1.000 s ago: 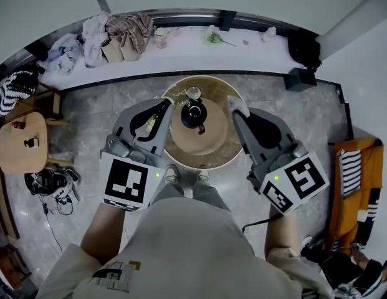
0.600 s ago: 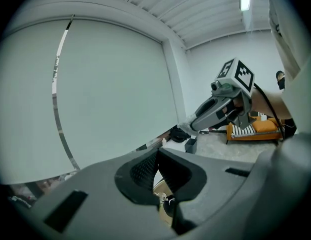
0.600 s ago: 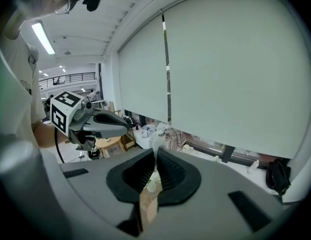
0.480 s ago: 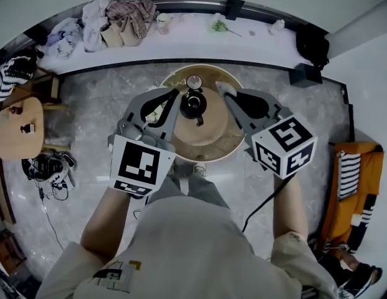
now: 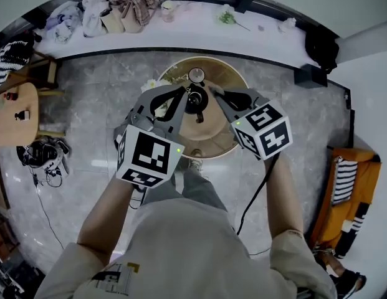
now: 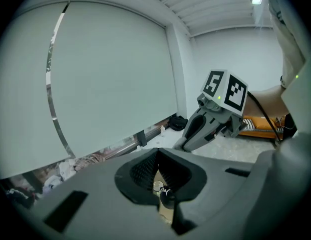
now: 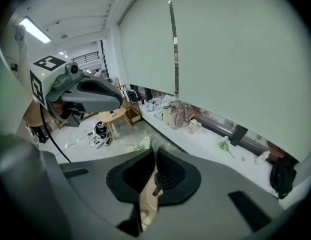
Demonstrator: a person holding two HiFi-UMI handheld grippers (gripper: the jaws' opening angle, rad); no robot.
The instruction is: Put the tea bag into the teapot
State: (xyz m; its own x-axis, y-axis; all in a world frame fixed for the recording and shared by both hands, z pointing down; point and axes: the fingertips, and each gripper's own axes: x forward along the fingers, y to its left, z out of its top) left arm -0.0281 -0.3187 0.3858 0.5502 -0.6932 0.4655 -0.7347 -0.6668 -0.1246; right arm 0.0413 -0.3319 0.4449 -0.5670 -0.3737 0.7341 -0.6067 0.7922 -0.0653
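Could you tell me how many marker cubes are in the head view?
2. One marker cube sits on the left gripper; the other on the right gripper. None seems hidden.

teapot hemmed by left gripper, right gripper

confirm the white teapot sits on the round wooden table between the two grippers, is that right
No: the teapot is black, not white, as the head view shows. It does sit on the round wooden table between the left gripper and the right gripper.
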